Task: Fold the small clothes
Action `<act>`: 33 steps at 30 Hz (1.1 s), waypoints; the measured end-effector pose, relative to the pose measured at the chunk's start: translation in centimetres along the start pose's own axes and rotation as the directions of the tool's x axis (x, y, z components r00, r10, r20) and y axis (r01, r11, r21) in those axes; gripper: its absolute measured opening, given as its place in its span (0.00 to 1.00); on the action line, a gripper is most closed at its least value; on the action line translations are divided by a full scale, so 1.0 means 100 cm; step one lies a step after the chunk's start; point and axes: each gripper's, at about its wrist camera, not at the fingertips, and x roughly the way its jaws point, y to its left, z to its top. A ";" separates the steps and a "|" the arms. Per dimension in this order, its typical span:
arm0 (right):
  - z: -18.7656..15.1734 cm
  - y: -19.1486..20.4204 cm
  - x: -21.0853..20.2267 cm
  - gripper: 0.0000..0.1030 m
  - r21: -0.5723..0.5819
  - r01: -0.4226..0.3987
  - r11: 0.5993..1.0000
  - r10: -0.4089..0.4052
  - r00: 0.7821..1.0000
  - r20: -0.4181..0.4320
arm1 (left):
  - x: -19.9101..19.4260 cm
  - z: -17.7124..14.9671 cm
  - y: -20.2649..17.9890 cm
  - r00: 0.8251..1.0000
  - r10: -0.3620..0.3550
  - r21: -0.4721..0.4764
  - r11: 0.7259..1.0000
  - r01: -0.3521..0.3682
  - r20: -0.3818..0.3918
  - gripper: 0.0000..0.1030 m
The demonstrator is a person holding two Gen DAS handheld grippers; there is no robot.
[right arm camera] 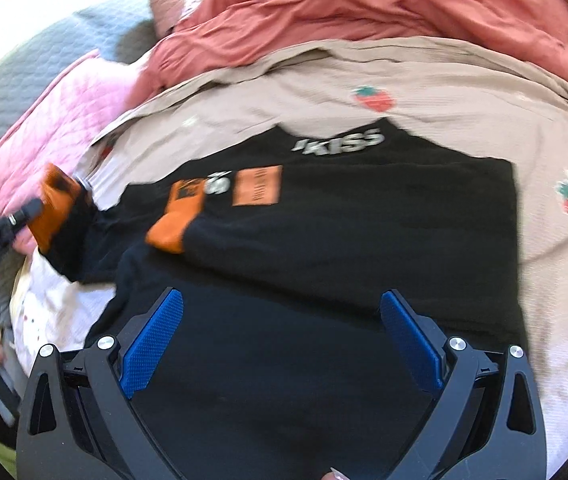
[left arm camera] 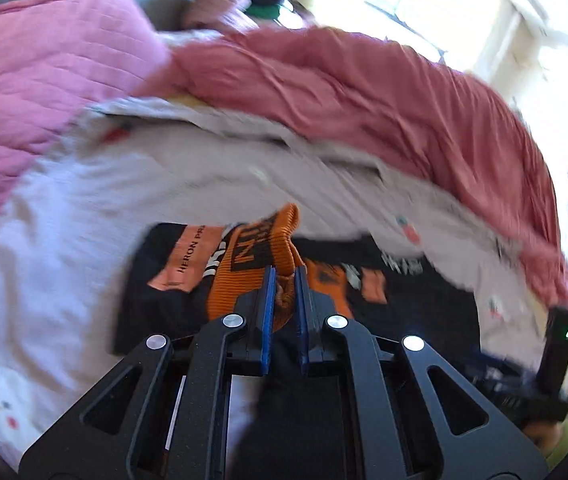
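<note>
A: How is the left gripper (left arm camera: 284,276) seen?
B: Clamped on the orange cuff (left arm camera: 261,248), at six o'clock.
A: And the right gripper (right arm camera: 281,336)?
B: Spread wide, nothing held; the black sweater (right arm camera: 324,240) is laid flat on the strawberry sheet (right arm camera: 444,80).

Daylight from a blown-out window (left arm camera: 464,12) at one o'clock; both views motion-blurred, fisheye-bent and dark-cornered.

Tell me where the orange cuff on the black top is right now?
In the left wrist view the orange cuff is pinched in the left tool, above the black top. In the right wrist view it's far left, beside the pink quilt.
</note>
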 end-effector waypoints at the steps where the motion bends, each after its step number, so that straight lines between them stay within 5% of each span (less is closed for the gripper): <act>1: 0.001 -0.005 -0.002 0.96 0.007 0.008 1.000 -0.008 1.000 0.005 | 0.014 -0.007 -0.012 0.999 -0.018 0.007 1.000 0.019 -0.034 0.04; 8: 0.004 -0.034 -0.013 0.96 0.061 0.047 0.997 -0.049 0.998 0.031 | 0.077 -0.061 -0.048 0.977 -0.079 0.045 0.995 0.090 -0.197 0.07; 10: 0.004 -0.034 -0.013 0.96 0.062 0.046 0.997 -0.048 0.998 0.033 | 0.086 -0.074 -0.049 0.964 -0.096 0.059 0.992 0.114 -0.247 0.26; 14: 0.006 -0.024 -0.010 0.96 0.060 0.012 0.998 -0.014 0.999 0.030 | 0.066 -0.077 -0.043 0.969 -0.115 0.058 0.990 0.131 -0.220 0.40; 16: 0.010 -0.013 -0.005 0.96 0.055 -0.020 0.998 0.019 1.000 0.024 | 0.040 -0.069 -0.031 0.989 -0.040 0.076 0.996 0.051 -0.139 0.68; 18: 0.015 0.005 0.003 0.96 0.031 -0.062 0.998 0.062 0.998 0.007 | 0.022 -0.062 -0.019 0.994 0.085 0.097 0.992 -0.077 -0.073 0.76; 21: 0.022 0.039 0.019 0.96 -0.018 -0.129 0.991 0.129 0.991 -0.025 | 0.007 -0.059 0.006 0.962 0.274 0.104 0.956 -0.273 -0.002 0.89; 24: 0.027 0.072 0.043 0.96 -0.043 -0.200 0.979 0.196 0.977 -0.078 | 0.005 -0.063 0.037 0.920 0.392 0.068 0.918 -0.391 0.002 0.91; 29: 0.027 0.111 0.082 0.95 -0.030 -0.252 0.967 0.244 0.955 -0.168 | 0.002 -0.064 0.087 0.884 0.467 -0.053 0.882 -0.468 -0.023 0.91; 33: 0.027 0.126 0.109 0.96 0.023 -0.242 0.970 0.242 0.950 -0.197 | 0.003 -0.067 0.107 0.880 0.472 -0.144 0.869 -0.473 -0.045 0.91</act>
